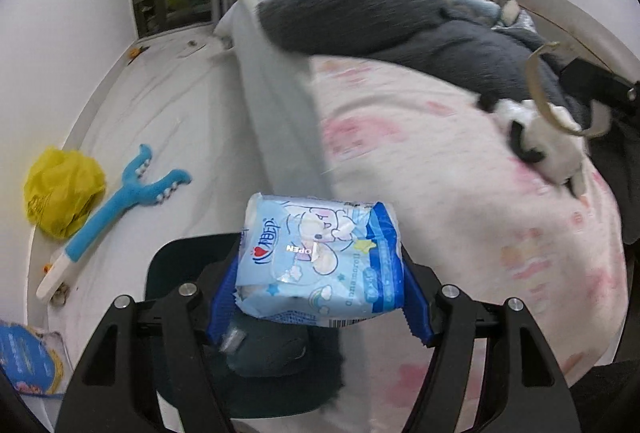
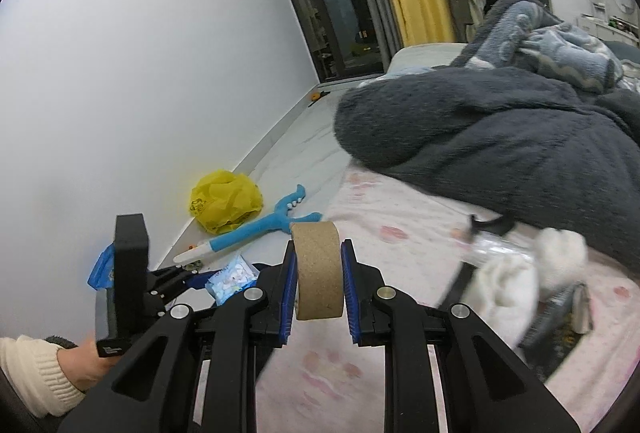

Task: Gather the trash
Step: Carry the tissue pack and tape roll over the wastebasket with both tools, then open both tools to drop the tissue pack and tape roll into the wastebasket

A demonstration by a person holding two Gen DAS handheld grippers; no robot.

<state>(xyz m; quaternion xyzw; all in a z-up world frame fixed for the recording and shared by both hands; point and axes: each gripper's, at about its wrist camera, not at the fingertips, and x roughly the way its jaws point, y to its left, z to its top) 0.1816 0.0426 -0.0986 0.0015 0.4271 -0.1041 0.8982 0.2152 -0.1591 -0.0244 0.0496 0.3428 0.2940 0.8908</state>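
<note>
The left gripper clamps a light-blue plastic wipes pack; the right gripper pinches a brown cardboard tape core. Both grips should stay firm above the pink bedspread.

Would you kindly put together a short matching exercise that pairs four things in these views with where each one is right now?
Things:
1. wet wipes pack
2. cardboard tape roll
3. yellow plastic bag
4. dark fleece blanket

Places:
A. on the floor against the wall, beside the blue back scratcher
B. between the fingers of the right gripper
C. heaped on the bed, above the pink sheet
D. between the fingers of the left gripper

Pairs: 1-D, 2-B, 3-A, 4-C
</note>
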